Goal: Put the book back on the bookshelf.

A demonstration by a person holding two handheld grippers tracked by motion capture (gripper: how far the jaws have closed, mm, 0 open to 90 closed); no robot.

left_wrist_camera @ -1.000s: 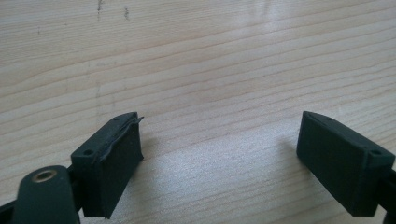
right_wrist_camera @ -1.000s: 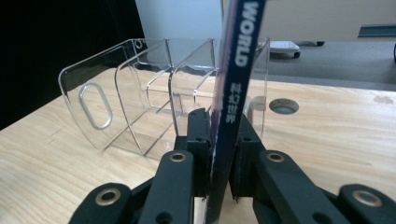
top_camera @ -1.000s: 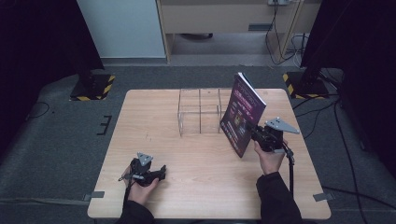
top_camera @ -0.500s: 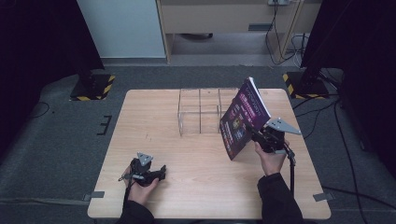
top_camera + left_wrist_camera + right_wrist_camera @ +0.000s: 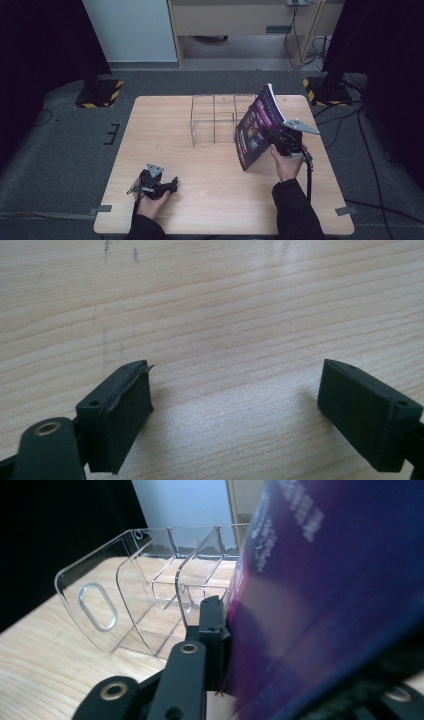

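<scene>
Book's [image 5: 256, 127] cover text too blurred to read; in right gripper view the book hides one jaw. Right gripper [image 5: 278, 140] clamped on the purple book, held tilted above table's [image 5: 165, 125] right side, just beside the clear divider rack [image 5: 214, 119]. Left gripper [image 5: 162, 187] jaws wide apart, holding nothing, resting on near-left tabletop.
</scene>
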